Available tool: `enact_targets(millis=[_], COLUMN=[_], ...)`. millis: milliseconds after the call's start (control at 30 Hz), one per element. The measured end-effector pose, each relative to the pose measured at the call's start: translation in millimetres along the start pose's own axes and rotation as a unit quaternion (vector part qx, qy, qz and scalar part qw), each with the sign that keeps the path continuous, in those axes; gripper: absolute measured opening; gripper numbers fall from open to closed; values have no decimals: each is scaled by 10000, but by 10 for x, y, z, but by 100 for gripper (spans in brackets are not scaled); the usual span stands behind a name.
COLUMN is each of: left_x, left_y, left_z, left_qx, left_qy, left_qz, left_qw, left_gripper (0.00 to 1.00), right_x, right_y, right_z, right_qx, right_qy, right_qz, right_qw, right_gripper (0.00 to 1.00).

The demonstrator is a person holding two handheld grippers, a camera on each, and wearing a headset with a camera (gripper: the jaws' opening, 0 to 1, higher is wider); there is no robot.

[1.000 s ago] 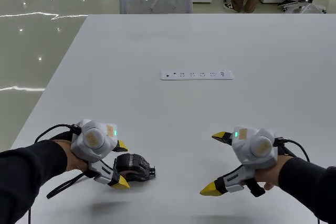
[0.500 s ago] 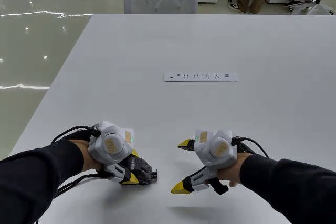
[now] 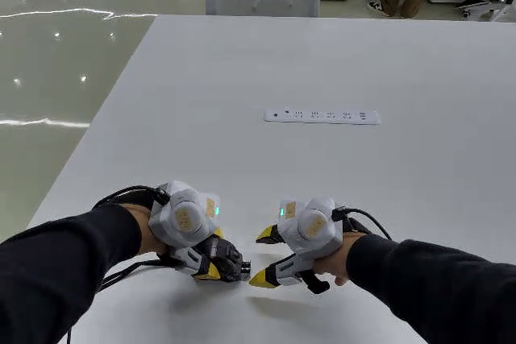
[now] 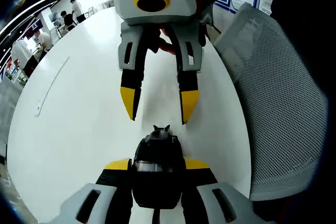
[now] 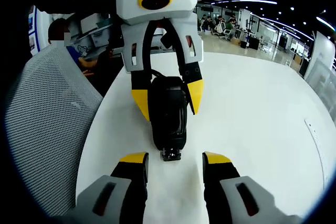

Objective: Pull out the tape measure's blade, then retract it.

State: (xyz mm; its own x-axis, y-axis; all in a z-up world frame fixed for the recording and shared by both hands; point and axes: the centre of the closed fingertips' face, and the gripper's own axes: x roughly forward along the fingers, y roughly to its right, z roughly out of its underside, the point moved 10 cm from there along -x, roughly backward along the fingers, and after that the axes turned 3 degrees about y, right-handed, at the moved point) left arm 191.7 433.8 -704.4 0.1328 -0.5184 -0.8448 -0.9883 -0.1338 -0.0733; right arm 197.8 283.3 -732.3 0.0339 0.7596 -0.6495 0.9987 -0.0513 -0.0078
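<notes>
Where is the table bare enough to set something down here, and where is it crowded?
Bare: the table between the power strip and the near edge, beyond the strip, and right of it. Crowded: that near edge, where the left gripper clamps the tape measure and the open right gripper faces it closely.

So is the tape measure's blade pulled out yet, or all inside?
Inside. Only the end hook shows at the mouth of the tape measure, which the left tongs clamp.
</notes>
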Motion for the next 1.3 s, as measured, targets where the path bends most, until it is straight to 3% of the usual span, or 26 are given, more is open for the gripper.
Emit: enact_targets(millis=[67,133,367,500,1133,1300], left_x=[-1,-1,0,3,11,14], left_y=[0,-2,-8,-4,-22,-24], left_z=[3,9,17,19,21,20], left_qx=[17,7,-47,-54,-161,-221], left_qy=[-3,29,80,101,76,90], left_qz=[-5,-6,-1,-18,63,49], left_qw=[10000,10000,10000,9999,9998,9997], left_gripper=[31,31,31,31,32,32], right_x=[47,88,176,204,177,82], right_y=[-21,-38,-61,-28,-1,16], right_z=[-6,28,26,35,65,125], right_qx=[-86,-385,-223,-328,-129,-77], right_qy=[-51,-285,-328,-390,-402,-457], right_qz=[-59,-115,-281,-175,-284,-254], right_qw=[9999,9988,9988,9985,9987,9986], right_gripper=[34,32,18,13,10,10])
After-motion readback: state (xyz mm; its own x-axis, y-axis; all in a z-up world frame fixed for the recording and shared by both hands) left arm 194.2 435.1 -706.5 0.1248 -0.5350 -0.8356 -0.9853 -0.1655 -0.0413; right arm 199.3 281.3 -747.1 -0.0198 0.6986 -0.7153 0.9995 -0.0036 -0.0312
